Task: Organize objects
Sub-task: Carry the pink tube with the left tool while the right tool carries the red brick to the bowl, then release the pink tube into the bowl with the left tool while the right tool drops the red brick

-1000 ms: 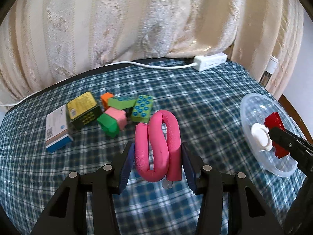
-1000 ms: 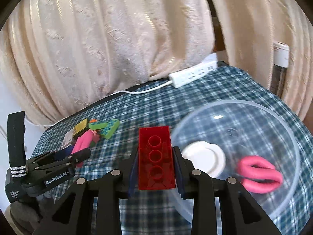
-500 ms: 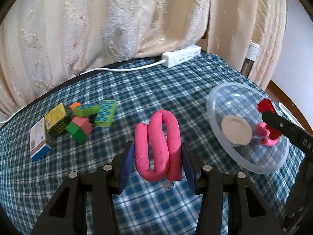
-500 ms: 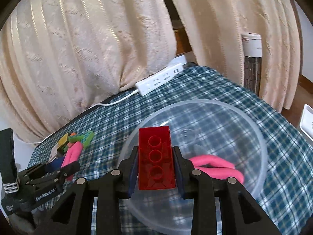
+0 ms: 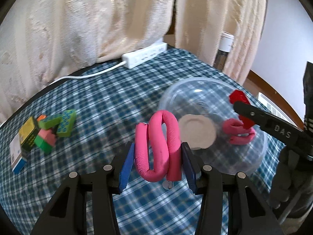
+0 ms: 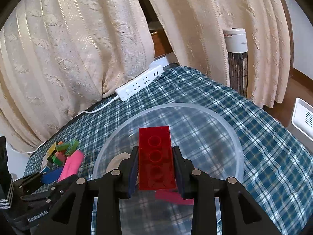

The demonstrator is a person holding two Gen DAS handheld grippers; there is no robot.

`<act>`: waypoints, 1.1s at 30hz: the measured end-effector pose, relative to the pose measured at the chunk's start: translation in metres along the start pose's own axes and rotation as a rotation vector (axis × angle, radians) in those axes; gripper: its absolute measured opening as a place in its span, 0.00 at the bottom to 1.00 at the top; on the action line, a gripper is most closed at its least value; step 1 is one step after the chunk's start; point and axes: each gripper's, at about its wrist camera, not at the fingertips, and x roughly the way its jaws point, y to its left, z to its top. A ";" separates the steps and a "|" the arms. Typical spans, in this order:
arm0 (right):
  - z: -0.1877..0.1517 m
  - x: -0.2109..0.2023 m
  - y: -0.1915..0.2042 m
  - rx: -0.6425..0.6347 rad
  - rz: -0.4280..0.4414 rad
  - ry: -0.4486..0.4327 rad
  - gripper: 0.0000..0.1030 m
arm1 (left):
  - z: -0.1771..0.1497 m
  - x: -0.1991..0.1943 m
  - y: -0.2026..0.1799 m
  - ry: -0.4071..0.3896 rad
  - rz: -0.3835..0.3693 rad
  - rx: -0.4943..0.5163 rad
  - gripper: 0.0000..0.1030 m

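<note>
the left gripper clamps a folded pink foam roller between its blue pads, above a blue plaid tablecloth. to the right stands a clear plastic bowl holding a white lid and another pink roller. the right gripper reaches over the bowl from the right, gripping a red brick. at far left lies a cluster of coloured blocks beside two small boxes. a white power strip lies at the table's far edge under cream curtains.
</note>
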 end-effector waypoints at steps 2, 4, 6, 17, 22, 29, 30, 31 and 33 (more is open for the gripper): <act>0.001 0.000 -0.004 0.005 -0.004 -0.004 0.33 | 0.002 0.003 -0.007 0.002 -0.013 0.012 0.47; 0.003 -0.002 -0.008 0.012 -0.006 -0.011 0.33 | 0.005 0.006 -0.012 0.003 -0.025 0.021 0.47; 0.004 -0.002 -0.012 0.019 -0.008 -0.016 0.33 | 0.009 0.009 -0.018 0.002 -0.032 0.031 0.47; 0.011 -0.002 -0.029 0.057 -0.011 -0.026 0.34 | 0.019 0.022 -0.043 0.001 -0.071 0.067 0.47; 0.011 -0.002 -0.034 0.071 -0.011 -0.027 0.34 | 0.023 0.025 -0.047 -0.007 -0.095 0.054 0.50; 0.012 -0.006 -0.041 0.100 -0.011 -0.043 0.46 | 0.028 0.019 -0.042 -0.034 -0.106 0.019 0.67; 0.013 -0.006 -0.041 0.100 -0.010 -0.044 0.46 | 0.028 0.019 -0.041 -0.035 -0.105 0.016 0.67; 0.012 -0.006 -0.041 0.101 -0.010 -0.044 0.46 | 0.028 0.019 -0.040 -0.034 -0.104 0.012 0.67; 0.012 -0.006 -0.039 0.099 -0.006 -0.041 0.47 | 0.028 0.018 -0.038 -0.034 -0.102 0.007 0.67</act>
